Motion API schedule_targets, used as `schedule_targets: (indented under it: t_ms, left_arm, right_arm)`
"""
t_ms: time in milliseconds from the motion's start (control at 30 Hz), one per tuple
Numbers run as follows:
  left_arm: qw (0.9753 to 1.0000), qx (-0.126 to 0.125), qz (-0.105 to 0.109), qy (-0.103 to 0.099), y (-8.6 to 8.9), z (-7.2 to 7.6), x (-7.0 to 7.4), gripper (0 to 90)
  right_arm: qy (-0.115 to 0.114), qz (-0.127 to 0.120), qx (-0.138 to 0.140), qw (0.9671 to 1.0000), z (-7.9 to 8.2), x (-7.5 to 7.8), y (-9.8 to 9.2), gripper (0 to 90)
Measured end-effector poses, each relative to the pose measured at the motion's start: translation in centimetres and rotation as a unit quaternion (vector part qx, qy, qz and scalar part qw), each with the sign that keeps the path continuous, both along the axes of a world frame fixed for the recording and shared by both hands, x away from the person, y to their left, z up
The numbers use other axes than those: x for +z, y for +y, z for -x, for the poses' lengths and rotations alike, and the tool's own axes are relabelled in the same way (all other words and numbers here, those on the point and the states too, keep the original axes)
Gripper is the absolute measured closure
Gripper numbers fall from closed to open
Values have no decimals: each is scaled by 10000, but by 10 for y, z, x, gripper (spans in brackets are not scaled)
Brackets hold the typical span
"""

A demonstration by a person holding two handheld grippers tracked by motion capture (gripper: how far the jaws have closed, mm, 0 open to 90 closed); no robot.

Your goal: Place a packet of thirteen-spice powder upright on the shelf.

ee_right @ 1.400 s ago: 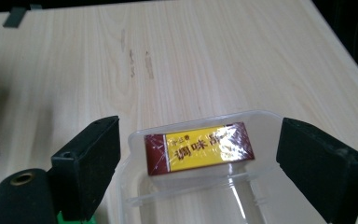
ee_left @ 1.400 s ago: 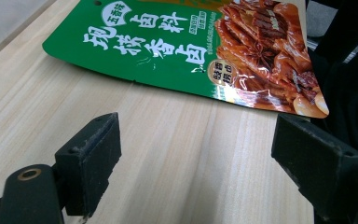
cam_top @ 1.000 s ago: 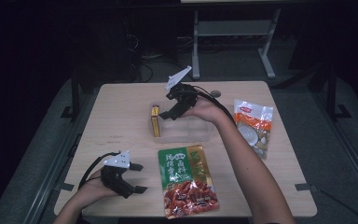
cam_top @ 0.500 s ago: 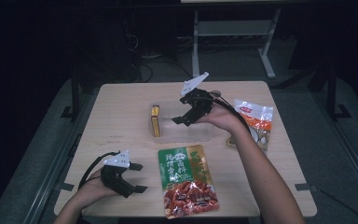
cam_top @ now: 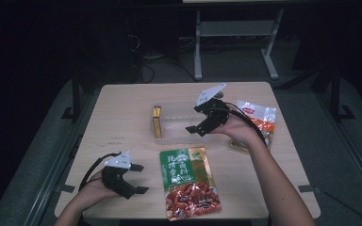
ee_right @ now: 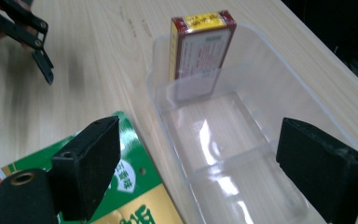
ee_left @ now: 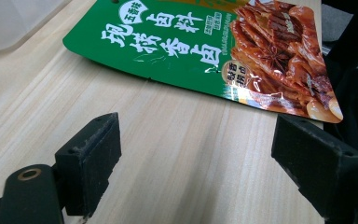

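A clear plastic bin [cam_top: 185, 123] lies mid-table, with a yellow and red box [cam_top: 157, 121] standing on edge at its left end. My right gripper [cam_top: 197, 130] hovers open and empty over the bin's right part. In the right gripper view its jaws [ee_right: 205, 163] spread wide across the bin [ee_right: 223, 140], and the box [ee_right: 200, 51] is beyond them. A green and red food pouch [cam_top: 188, 181] lies flat near the front edge. My left gripper [cam_top: 140, 178] rests open to the left of that pouch [ee_left: 205, 42], with bare wood between its jaws [ee_left: 205, 158].
A white and orange snack bag [cam_top: 260, 120] lies at the table's right side, partly behind the right hand. The wooden table [cam_top: 122, 117] has bare room on its left half. Dark floor and a metal stand lie beyond the far edge.
My right gripper has drawn back from the box, moving right and nearer to the person, still open and empty. The left gripper has not moved.
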State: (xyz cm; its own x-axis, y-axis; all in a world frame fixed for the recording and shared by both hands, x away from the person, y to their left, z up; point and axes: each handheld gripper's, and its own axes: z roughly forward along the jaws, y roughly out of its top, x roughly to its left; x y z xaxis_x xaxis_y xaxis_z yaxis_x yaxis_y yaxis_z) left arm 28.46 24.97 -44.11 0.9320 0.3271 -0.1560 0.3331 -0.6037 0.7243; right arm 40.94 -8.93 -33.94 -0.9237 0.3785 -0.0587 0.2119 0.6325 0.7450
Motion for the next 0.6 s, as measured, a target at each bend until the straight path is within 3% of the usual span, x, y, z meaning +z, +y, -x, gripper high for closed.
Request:
schedule_targets:
  t_ms: [233, 300, 600]
  left_arm:
    - [10000, 39, -25, 8, 1, -1, 0, 152]
    - [10000, 40, -18, 6, 0, -1, 0, 153]
    - [10000, 25, -70, -1, 0, -1, -1, 152]
  right_arm:
    - [143, -209, -219, 9994, 15, -11, -22, 139]
    - [94, -278, -282, 9992, 21, -16, -29, 138]
    - [320, -243, -416, 9983, 37, -37, -48, 141]
